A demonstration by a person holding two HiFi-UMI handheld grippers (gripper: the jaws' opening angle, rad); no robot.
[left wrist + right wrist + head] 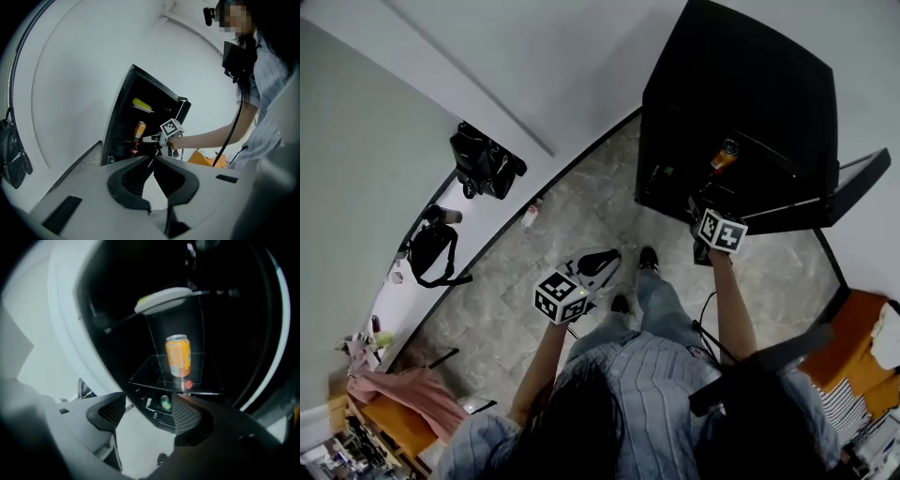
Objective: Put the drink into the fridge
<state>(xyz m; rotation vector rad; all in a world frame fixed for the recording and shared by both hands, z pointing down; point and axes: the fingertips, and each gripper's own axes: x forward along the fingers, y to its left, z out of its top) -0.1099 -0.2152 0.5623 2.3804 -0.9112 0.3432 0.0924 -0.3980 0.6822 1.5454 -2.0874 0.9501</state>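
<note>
drink: an orange can (178, 356) with a silver top rim and a paler band at its base. position – upright on a glass shelf (140, 378) inside the black fridge (750, 84), whose interior is open to view. a flat yellow item (164, 298) lies on the shelf above. a red cap (188, 384) and a green cap (165, 402) show below the can's shelf.

right gripper (150, 405): jaws spread, nothing between them. the can stands ahead of the jaw tips and does not touch them. in the head view this gripper sits at the fridge opening.

left gripper (153, 158): jaws pressed together at the tips, pinching nothing – held over the tiled floor (572, 206), well apart from the fridge and pointed towards it.
</note>
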